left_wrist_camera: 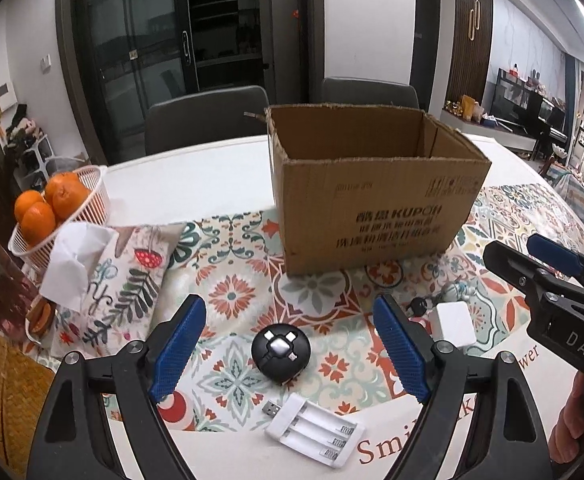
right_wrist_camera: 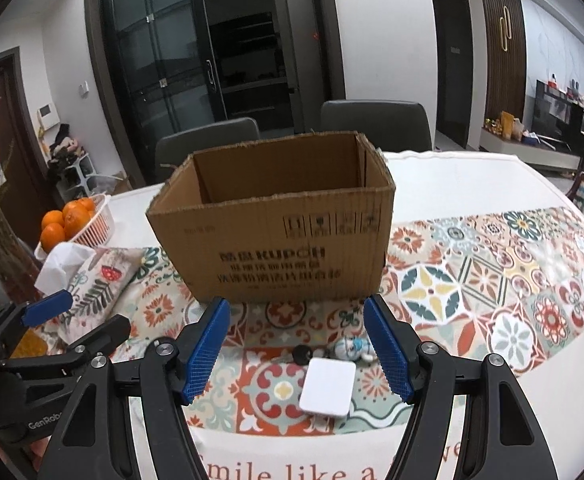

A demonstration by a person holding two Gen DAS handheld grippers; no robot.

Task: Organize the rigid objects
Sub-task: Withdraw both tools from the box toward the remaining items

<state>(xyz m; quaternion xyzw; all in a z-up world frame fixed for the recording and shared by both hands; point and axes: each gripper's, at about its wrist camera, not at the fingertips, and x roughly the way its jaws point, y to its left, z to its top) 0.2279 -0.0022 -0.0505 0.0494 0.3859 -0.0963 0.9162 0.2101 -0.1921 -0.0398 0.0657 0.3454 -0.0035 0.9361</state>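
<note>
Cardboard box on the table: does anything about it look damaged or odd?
The cardboard box stands upright and open, but its top flaps are gone and the rim is ragged, as if torn off. Nothing shows inside it.

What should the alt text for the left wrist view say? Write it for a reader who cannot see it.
The open left gripper hangs over a black round gadget on a patterned tablecloth, with nothing held. A white battery charger lies nearer, an open cardboard box stands behind, and the right gripper enters at right.
</note>
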